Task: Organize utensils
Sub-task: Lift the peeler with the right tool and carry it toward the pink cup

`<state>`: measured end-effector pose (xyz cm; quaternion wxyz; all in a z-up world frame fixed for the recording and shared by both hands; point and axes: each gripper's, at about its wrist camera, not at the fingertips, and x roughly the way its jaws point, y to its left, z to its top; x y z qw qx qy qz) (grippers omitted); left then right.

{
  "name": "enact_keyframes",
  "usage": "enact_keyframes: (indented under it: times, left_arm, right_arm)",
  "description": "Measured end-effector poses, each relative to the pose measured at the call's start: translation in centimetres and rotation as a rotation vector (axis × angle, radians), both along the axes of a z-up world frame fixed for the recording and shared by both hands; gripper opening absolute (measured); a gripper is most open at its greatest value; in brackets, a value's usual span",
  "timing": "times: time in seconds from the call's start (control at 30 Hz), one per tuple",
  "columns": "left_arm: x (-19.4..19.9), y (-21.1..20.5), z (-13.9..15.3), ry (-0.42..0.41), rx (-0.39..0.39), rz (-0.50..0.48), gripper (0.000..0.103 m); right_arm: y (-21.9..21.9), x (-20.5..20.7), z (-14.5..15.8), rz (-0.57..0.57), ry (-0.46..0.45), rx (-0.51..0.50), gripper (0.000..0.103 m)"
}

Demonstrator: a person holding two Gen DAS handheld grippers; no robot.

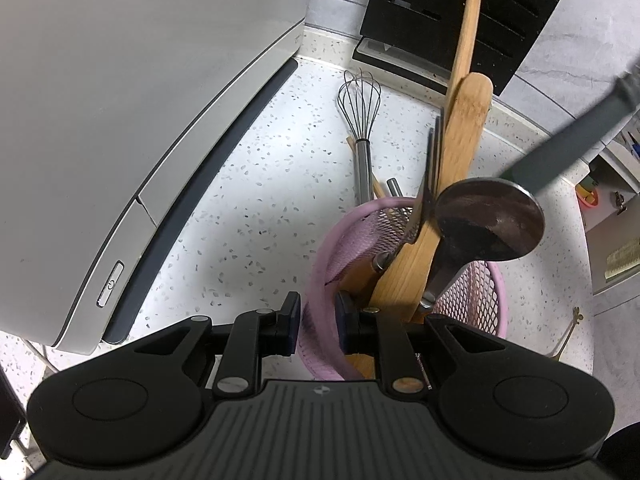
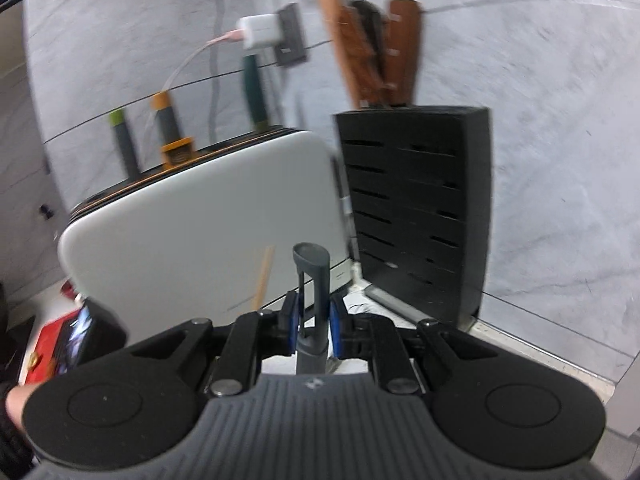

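Observation:
My left gripper (image 1: pixel 318 320) is shut on the rim of a pink mesh utensil basket (image 1: pixel 320 264) standing on the speckled counter. In the basket stand a wooden spatula (image 1: pixel 464 136), a steel ladle (image 1: pixel 492 220) and a dark-bladed knife (image 1: pixel 428 184). Behind it lies a wire whisk (image 1: pixel 360 120). A grey utensil handle (image 1: pixel 576 140) crosses the upper right of the left wrist view. My right gripper (image 2: pixel 312 320) is shut on that grey utensil handle (image 2: pixel 314 276), held up and pointing toward the black knife block (image 2: pixel 416 208).
A big white-grey appliance (image 1: pixel 132 120), seen again as the appliance (image 2: pixel 200 232), fills the left side. Several handles stick up behind it. The knife block (image 1: pixel 460 20) stands against the tiled wall, with brown handles (image 2: pixel 384 52) on top. A red box (image 2: pixel 48 348) sits at lower left.

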<state>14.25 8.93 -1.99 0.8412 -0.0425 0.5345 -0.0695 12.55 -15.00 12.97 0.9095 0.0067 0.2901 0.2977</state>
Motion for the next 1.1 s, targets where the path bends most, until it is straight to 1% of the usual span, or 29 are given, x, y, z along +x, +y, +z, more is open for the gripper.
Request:
enact_keyframes:
  times: [0.1, 0.23, 0.33, 0.57, 0.7, 0.77, 1.1]
  left_arm:
    - [0.0, 0.1, 0.0, 0.001, -0.001, 0.006, 0.020]
    - [0.1, 0.0, -0.1, 0.004, 0.002, 0.005, 0.020]
    - [0.1, 0.1, -0.1, 0.005, -0.002, 0.006, 0.020]
    - [0.0, 0.4, 0.1, 0.002, -0.014, 0.007, 0.020]
    - [-0.1, 0.6, 0.2, -0.002, -0.018, 0.008, 0.020]
    - [-0.1, 0.7, 0.4, -0.008, -0.013, 0.015, 0.020]
    - [-0.2, 1.0, 0.5, -0.004, -0.023, 0.016, 0.020]
  right_arm:
    - [0.5, -1.4, 1.0, 0.048, -0.017, -0.014, 0.013]
    - [0.5, -3.0, 1.8, 0.111, -0.008, 0.020, 0.013]
    - [1.1, -3.6, 1.8, 0.145, -0.002, 0.032, 0.013]
    - [2.6, -4.0, 0.4, 0.181, 0.005, 0.003, 0.013]
    - [4.2, -4.0, -1.4, 0.190, 0.002, -0.070, 0.013]
    - [4.8, -4.1, -2.1, 0.203, -0.021, -0.083, 0.013]
    - [5.2, -4.2, -1.9, 0.269, -0.012, -0.068, 0.013]
